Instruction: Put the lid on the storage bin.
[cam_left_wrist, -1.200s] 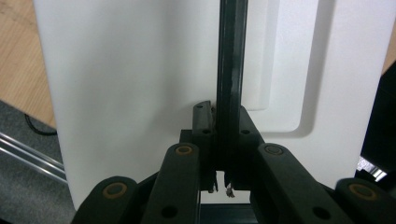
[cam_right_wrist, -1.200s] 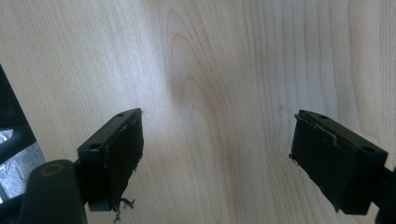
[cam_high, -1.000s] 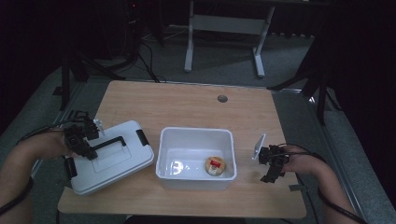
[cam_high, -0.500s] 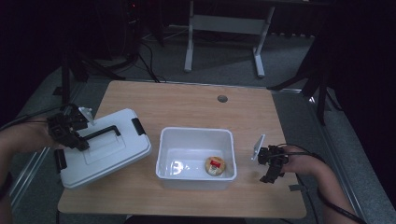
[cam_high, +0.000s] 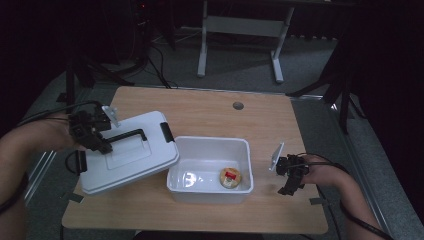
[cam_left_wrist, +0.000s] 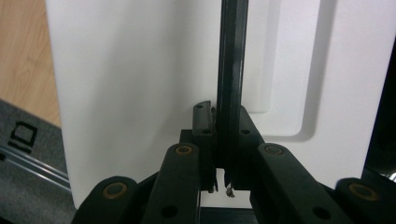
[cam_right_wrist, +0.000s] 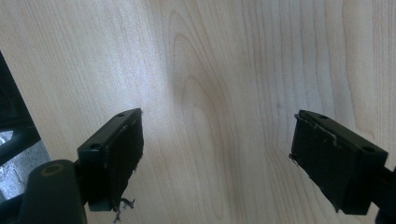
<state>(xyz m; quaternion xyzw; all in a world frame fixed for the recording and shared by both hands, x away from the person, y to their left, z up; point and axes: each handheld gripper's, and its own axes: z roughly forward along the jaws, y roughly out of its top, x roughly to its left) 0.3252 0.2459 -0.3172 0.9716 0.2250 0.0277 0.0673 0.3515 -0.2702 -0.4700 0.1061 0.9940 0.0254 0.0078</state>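
A: Your left gripper (cam_high: 102, 145) is clamped on the black handle (cam_left_wrist: 231, 70) of the white lid (cam_high: 127, 155), which tilts beside the white tub (cam_high: 210, 170).

B: And your right gripper (cam_right_wrist: 215, 163)?

A: Jaws wide apart, empty, over bare table (cam_right_wrist: 224, 70) right of the tub.

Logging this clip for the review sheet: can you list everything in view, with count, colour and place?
Table: one, light wood, centre.
Bin: one, white, open, mid-table.
Round packet: one, tan with red label, inside the bin.
Lid: one, white with black handle and latches, tilted, left of the bin.
Stand: one, grey metal, on the floor behind the table.
Left gripper: black, clamped on the lid's handle.
Right gripper: black, jaws apart over bare table, right of the bin.
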